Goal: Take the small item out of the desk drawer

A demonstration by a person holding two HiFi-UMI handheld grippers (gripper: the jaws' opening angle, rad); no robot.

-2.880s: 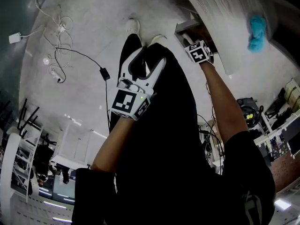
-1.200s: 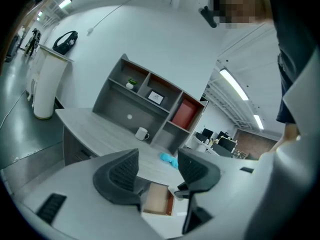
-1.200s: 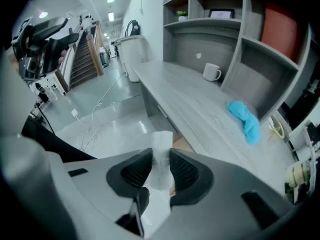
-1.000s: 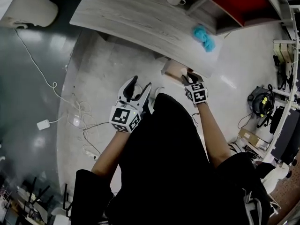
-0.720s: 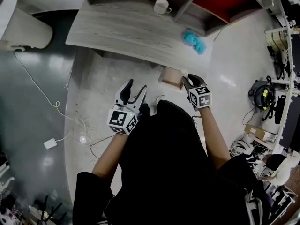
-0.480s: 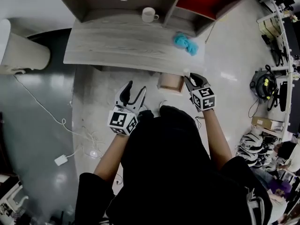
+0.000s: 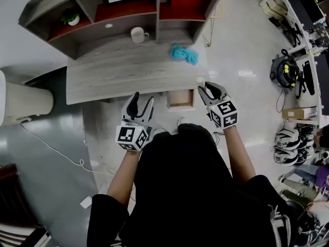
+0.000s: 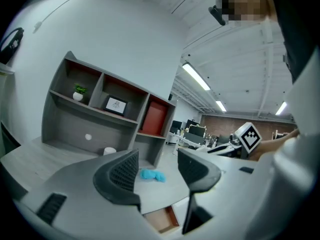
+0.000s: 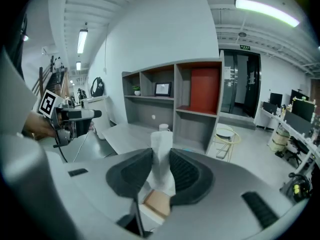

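The open desk drawer (image 7: 181,98) juts from the grey desk's (image 7: 118,76) front edge, its light wooden inside showing. My right gripper (image 7: 208,89) hovers just right of the drawer, shut on a small white item (image 7: 200,80). In the right gripper view the white item (image 9: 162,156) stands upright, pinched between the pads of the right gripper (image 9: 161,160), with the drawer (image 9: 157,203) below. My left gripper (image 7: 140,103) hangs left of the drawer, open and holding nothing. In its own view the left gripper (image 8: 157,156) points at the desk top.
A blue cloth (image 7: 183,54) and a white mug (image 7: 137,34) lie on the desk. A shelf unit (image 7: 103,9) with red back panels, a framed picture and a small plant stands behind. Cables (image 7: 56,151) trail on the floor at left; office clutter lies at right.
The head view has swung from the floor up to the whole desk. My right gripper has come away from the drawer with the white item. The left gripper has stayed open.
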